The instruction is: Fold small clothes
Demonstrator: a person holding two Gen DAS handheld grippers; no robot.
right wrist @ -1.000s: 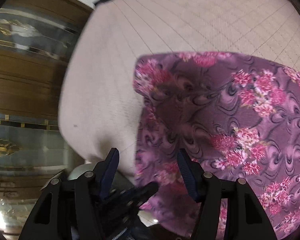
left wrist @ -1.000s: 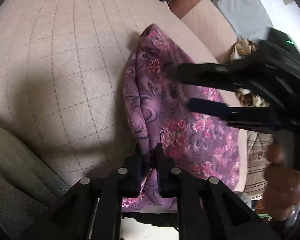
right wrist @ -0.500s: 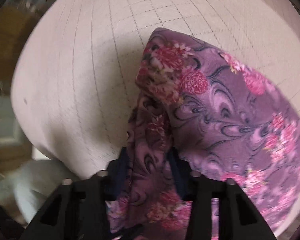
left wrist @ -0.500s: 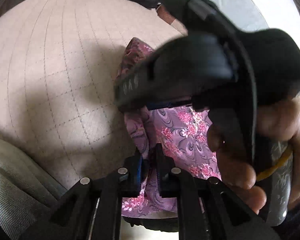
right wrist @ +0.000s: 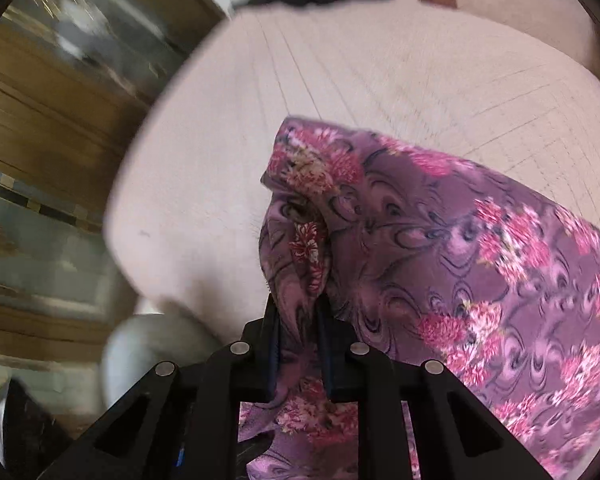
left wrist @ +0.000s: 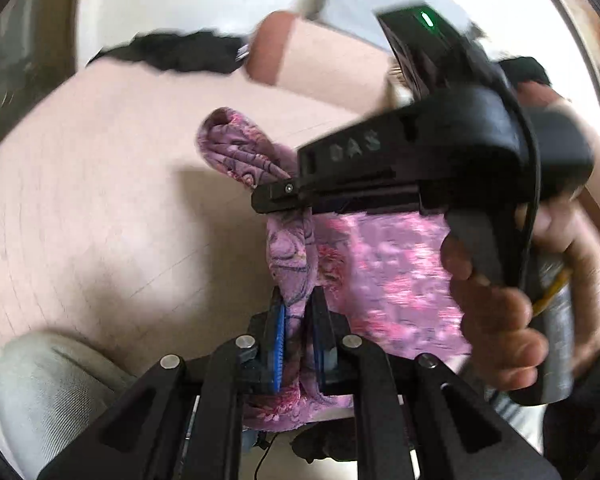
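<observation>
— Between the fingers of the right hand-held gripper (right wrist: 296, 344) sits a bunched fold of the purple cloth with pink flowers and dark swirls (right wrist: 460, 264). A second ago those jaws stood wide with only the cloth's edge near them; now they are closing and the fabric is squeezed in the gap.

— And the left hand-held gripper (left wrist: 298, 336)?

— Pressed together on another gathered edge of the same cloth, as it was a second ago. From its camera the right tool now crosses just ahead of it, the person's hand (left wrist: 512, 312) wrapped round the handle, pinching the fabric a little farther along that edge.

— Where is the cloth itself?

— Part hangs up from both grips; the rest trails away to the right of each gripper over the pale pink quilted bed cover with its stitched grid (right wrist: 380, 80). A second ago it lay flatter; now the edge is lifted off the cover between the two grips.

— So what does that mean for the folding?

— I'd judge both pinch points are secured, so the garment can be raised and spread or carried over onto itself. The right grip looks bunched, so a slip or an uneven fold is possible.

— Anything else nearby?

— A dark garment (left wrist: 172, 54) lies well beyond, at the far edge of the bed.
</observation>
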